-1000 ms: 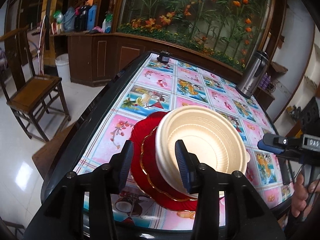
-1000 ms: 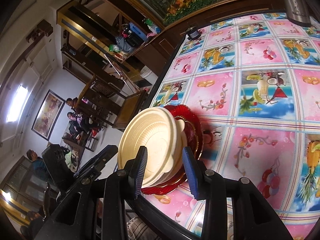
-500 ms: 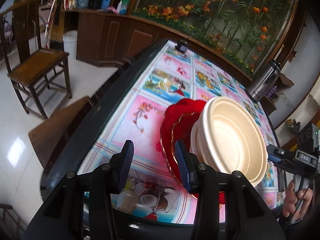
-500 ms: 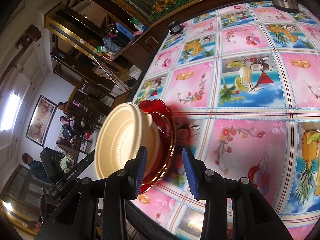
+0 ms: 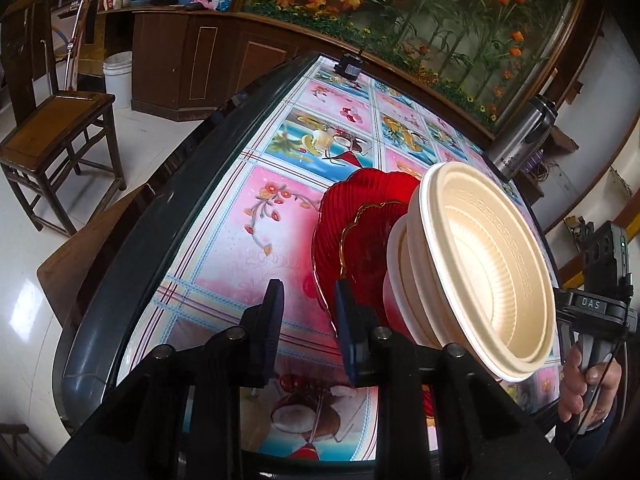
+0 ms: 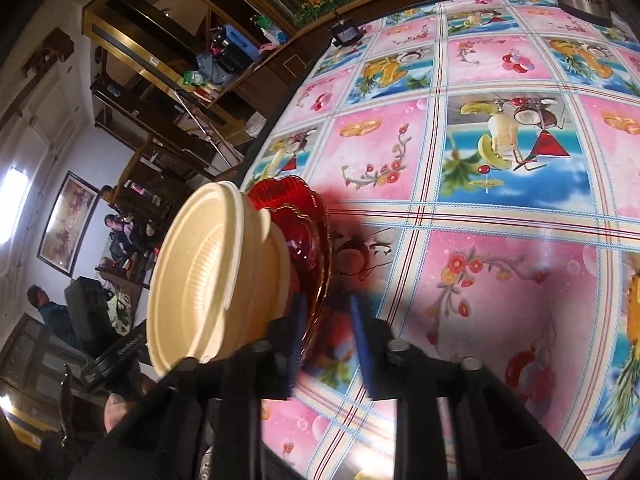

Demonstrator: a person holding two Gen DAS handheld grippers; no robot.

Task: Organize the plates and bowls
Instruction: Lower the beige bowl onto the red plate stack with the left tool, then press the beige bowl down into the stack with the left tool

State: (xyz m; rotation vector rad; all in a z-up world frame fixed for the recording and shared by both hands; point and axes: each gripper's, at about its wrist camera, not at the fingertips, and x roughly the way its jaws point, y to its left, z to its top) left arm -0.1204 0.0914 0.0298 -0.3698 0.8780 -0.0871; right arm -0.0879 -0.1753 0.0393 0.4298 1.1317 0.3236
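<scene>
Red plates (image 5: 352, 216) rim between both closing jaws; cream bowls (image 5: 480, 264) stacked on top.

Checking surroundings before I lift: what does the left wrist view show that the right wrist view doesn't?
Left wrist only: the glossy white floor and the white wall niches past the table's far side. Right wrist only: seated people and a framed picture on the wall. Both: cream bowls stacked on red plates, the fruit-print tablecloth, and a steel thermos.
</scene>
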